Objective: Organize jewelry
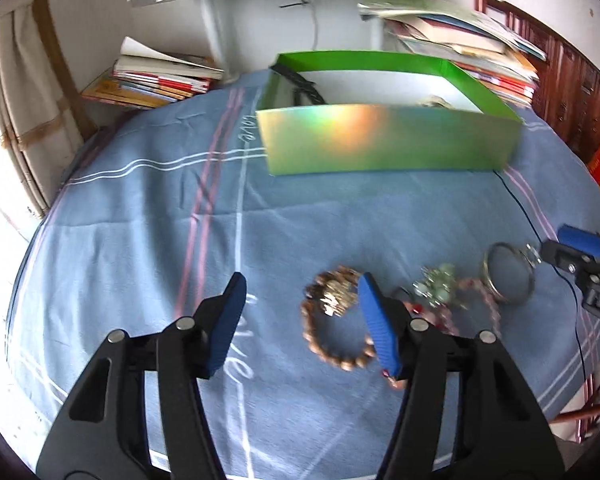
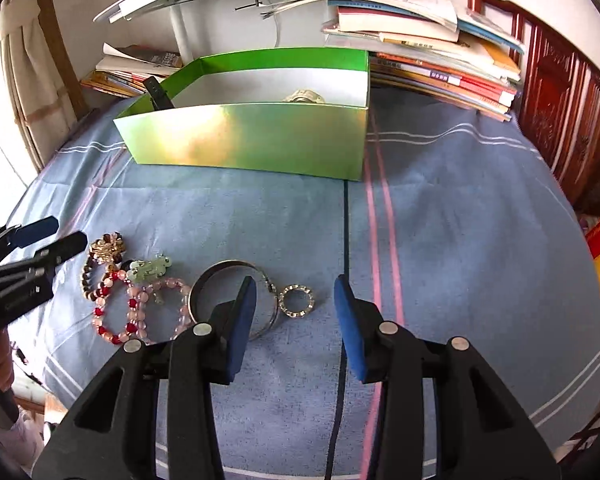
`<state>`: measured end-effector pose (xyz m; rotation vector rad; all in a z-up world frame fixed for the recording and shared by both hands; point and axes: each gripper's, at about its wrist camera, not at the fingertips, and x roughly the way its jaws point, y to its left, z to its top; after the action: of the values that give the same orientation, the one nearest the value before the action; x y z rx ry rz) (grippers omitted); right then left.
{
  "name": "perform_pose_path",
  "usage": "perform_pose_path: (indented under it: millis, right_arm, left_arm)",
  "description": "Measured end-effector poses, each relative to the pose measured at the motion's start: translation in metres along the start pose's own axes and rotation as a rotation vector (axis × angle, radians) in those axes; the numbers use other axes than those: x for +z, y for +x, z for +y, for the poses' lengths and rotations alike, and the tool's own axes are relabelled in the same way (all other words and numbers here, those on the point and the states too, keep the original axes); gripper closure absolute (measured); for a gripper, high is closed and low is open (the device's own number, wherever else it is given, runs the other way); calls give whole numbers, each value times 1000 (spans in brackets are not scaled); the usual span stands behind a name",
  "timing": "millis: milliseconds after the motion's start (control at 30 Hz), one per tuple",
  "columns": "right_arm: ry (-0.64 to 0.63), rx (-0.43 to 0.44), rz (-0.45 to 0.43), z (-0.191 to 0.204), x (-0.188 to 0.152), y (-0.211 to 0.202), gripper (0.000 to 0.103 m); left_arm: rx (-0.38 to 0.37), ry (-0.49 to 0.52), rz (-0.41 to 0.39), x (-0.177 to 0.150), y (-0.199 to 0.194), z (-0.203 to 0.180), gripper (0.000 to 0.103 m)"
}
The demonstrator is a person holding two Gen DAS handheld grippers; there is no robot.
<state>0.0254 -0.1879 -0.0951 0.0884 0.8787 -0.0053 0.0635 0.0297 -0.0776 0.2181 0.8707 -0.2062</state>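
1. a blue striped cloth (image 2: 460, 208) covers a table, with an open green box (image 2: 260, 144) standing at its far side and stacks of books (image 2: 432, 56) behind it.
2. the left gripper (image 1: 300, 300) points forward and slightly down over the cloth, its two blue-padded fingers spread wide with nothing between them.
3. its right finger (image 1: 376, 320) hangs over the edge of a brown bead bracelet (image 1: 332, 336) that carries a gold charm; whether the finger touches the beads cannot be told.
4. the right gripper (image 2: 296, 300) also points forward and down, its fingers held wide apart and holding nothing.
5. its left finger (image 2: 242, 320) sits over a silver bangle (image 2: 204, 280), hiding part of the ring; contact cannot be told.
6. a small sparkly ring (image 2: 297, 300) lies flat on the cloth just right of the bangle, in the gap between the right gripper's fingertips as seen from its camera.
7. left of the bangle lie a pale pink bead bracelet (image 2: 168, 308), a red and pink bead bracelet (image 2: 114, 312) and a pale green charm (image 2: 150, 268), all bunched close and overlapping.
8. in the right wrist view the left gripper reaches in from the left edge, its tips just beside the brown bracelet.
9. inside the box a pale piece of jewelry (image 2: 304, 96) shows above the front wall, and a dark strap (image 2: 158, 94) leans at the left end.
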Motion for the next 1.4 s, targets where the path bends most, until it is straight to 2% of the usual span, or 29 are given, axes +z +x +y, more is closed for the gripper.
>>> perform_pose_path:
  millis: [133,233,400,467,700,800,867,900,1167,1400]
  right_arm:
    - [27,-6,9,-7,-6,0,62]
    - [19,39,11,-2,-9,-4,62]
    - [-49,146,29,30,1,5,62]
    - [-72,198,43,45,8,11,66]
    - [-155,256,111,92,20,38,70]
    - [-189,234,110,103,18,42,77]
    - [-201,217,109,104,18,42,94]
    - [-199,197,103,103,19,41,95]
    - [-100,102,48,66,25,30,96]
    - [42,15,-20,4,23,1,96]
  left_arm:
    - [-31,5,14,-4,3,-5,46]
    - [-49,0,23,-6,2,-6,46]
    - [-63,48,27,-13,-4,-19,46]
    - [-61,63,32,-17,-7,-22,44]
    - [-25,48,56,-29,-12,-7,40]
    - [-19,31,63,-30,-12,-3,40]
    - [-26,27,61,-31,-12,-2,38]
    - [-33,27,62,-32,-11,-2,38]
    - [-69,39,63,-36,-11,-8,37]
    - [-72,27,62,-36,-11,-8,37]
